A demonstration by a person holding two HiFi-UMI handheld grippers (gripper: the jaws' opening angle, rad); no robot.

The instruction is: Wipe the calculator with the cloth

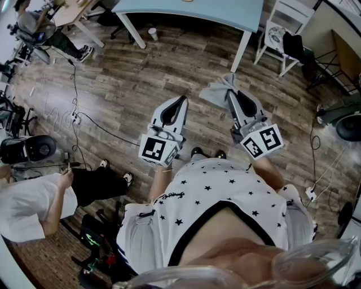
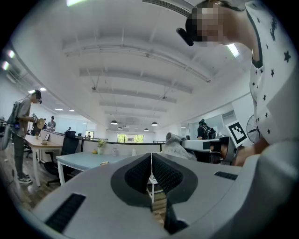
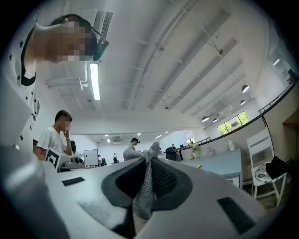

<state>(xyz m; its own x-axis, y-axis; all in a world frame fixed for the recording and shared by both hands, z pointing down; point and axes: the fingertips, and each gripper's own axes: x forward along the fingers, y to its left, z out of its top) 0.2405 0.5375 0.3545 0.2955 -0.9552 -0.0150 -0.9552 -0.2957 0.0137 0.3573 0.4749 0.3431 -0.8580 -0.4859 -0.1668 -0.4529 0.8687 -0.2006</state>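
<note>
My right gripper [image 1: 230, 93] is shut on a grey cloth [image 1: 217, 93], which bunches out past the fingertips over the wooden floor. In the right gripper view the cloth [image 3: 146, 189] is pinched between the black pads, with a tuft sticking up at the tip of the gripper [image 3: 148, 158]. My left gripper [image 1: 181, 101] is held level beside it, jaws closed with nothing between them [image 2: 151, 158]. The left gripper view also shows the cloth [image 2: 175, 145] off to the right. No calculator can be made out in any view.
A light blue table [image 1: 192, 11] stands ahead, with a white chair [image 1: 285, 28] to its right and a paper cup [image 1: 152, 33] on the floor by its leg. A person [image 1: 34, 203] crouches at my left. Cables [image 1: 79, 118] run over the floor.
</note>
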